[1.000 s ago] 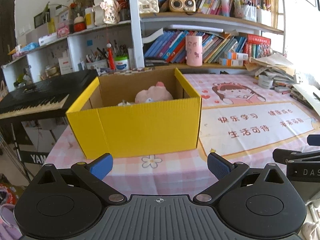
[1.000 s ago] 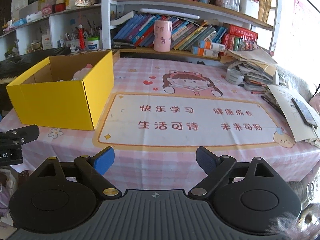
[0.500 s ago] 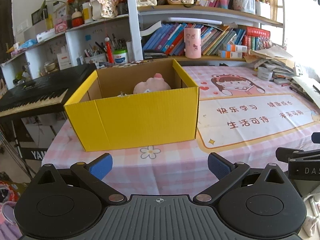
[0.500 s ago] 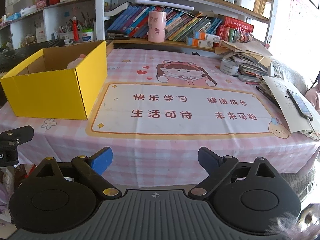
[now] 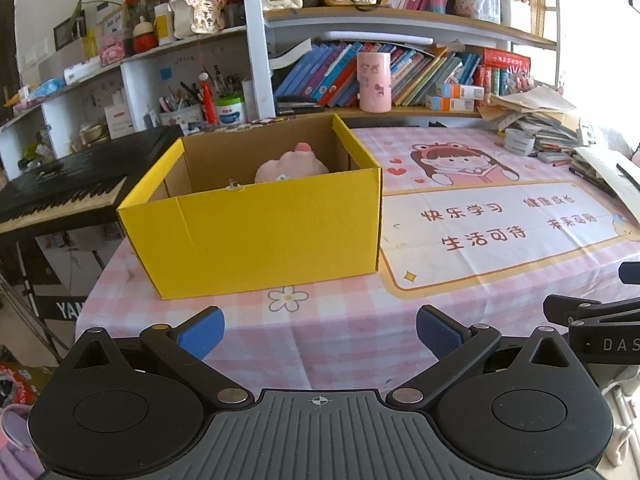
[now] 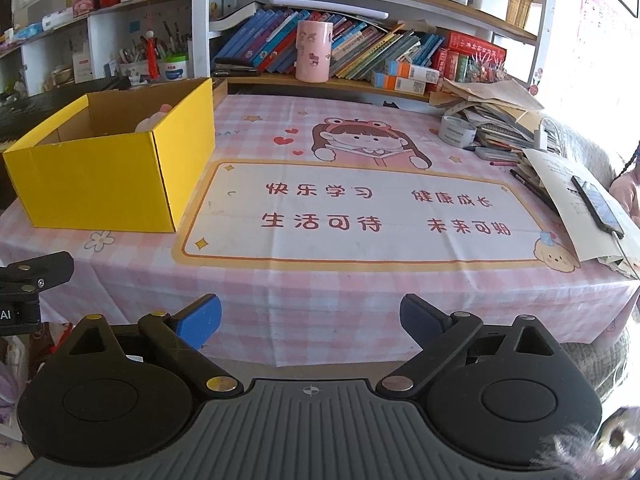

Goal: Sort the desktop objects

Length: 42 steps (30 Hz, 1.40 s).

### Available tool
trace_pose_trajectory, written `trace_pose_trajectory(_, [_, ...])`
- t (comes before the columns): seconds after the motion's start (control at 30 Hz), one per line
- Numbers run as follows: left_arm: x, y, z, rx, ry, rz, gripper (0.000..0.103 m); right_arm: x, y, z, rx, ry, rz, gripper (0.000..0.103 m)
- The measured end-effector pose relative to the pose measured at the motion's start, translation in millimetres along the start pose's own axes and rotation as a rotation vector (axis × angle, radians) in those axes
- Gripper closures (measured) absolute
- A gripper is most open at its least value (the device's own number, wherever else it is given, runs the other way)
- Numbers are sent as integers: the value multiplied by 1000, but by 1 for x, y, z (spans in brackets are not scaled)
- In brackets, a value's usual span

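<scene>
- The open yellow cardboard box [image 5: 256, 236] sat at my left claw's twelve o'clock on the pink checked tablecloth [image 5: 344, 332], and at about ten o'clock from my right claw.
- Inside it, toward the far wall, lay a pink plush toy [image 5: 290, 166]; something small showed at the near rim, too small for me to name.
- My left claw [image 5: 318, 330] was spread wide and held nothing, hanging over the table's near edge.
- My right claw [image 6: 310, 318] was opening, already wide, with only tablecloth between its jaws.
- The printed white mat with red characters [image 6: 360, 212] lay bare at my right claw's twelve o'clock.
- A roll of tape [image 6: 456, 130], pens and a heap of papers [image 6: 500, 120] sat at two o'clock, well apart from the box.
- I judged that I was between picks, or near the end, with both claws free.
- The next move, as I read it, called for reaching my right claw to the two o'clock clutter, closing on one loose item, then carrying it across to the box.
</scene>
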<state>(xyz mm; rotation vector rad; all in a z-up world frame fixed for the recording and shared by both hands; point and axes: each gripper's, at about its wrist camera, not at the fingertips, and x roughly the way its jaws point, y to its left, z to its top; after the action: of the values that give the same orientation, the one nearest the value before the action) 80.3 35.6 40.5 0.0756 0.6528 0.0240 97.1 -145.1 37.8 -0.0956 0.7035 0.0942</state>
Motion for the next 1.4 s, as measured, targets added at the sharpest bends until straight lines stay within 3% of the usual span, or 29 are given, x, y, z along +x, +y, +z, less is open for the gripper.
trace_pose_trajectory(1.4, [-3, -9, -4, 19, 25, -14, 0, -7, -2, -6, 7, -1, 3, 2])
